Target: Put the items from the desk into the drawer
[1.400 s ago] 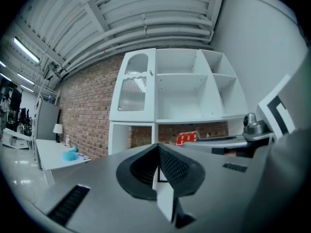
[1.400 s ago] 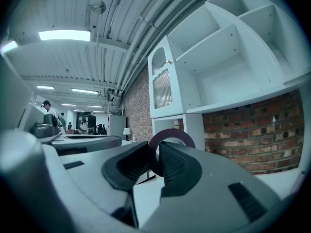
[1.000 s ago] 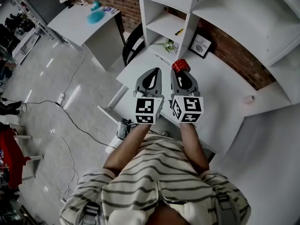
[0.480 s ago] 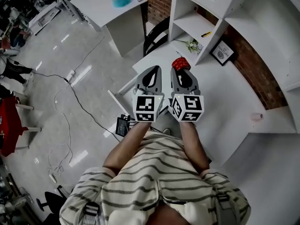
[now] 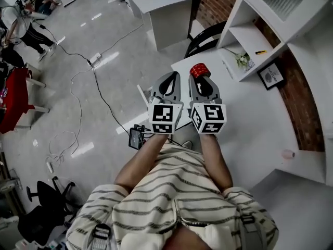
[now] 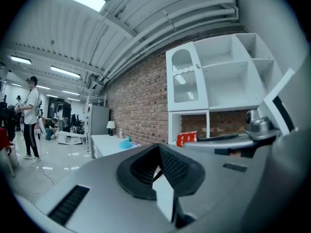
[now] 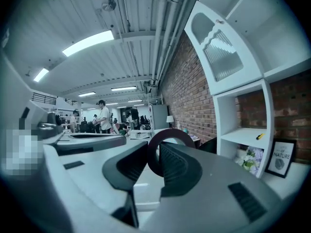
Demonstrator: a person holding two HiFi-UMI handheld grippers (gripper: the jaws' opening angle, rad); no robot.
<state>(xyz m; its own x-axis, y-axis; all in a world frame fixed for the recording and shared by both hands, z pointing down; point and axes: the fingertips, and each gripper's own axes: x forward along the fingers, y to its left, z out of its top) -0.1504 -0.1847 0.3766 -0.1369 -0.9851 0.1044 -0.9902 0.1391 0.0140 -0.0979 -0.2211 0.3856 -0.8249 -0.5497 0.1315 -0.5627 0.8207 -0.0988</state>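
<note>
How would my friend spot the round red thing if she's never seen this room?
Find the white desk below the brick wall, then the two grey grippers the person holds out by its end. The red roll is pinched in the right gripper. It is a bright red ring with a hole, while the left gripper beside it holds nothing.

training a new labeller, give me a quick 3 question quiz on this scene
1. Multiple choice: what is clamped in the right hand-held gripper?
A) red tape roll
B) yellow pen
C) blue duster
2. True or false: the left hand-held gripper is shut with nothing between its jaws.
3. Fill in: behind the framed picture is a ____ wall.

Key: 1 A; 2 true; 3 brick
</note>
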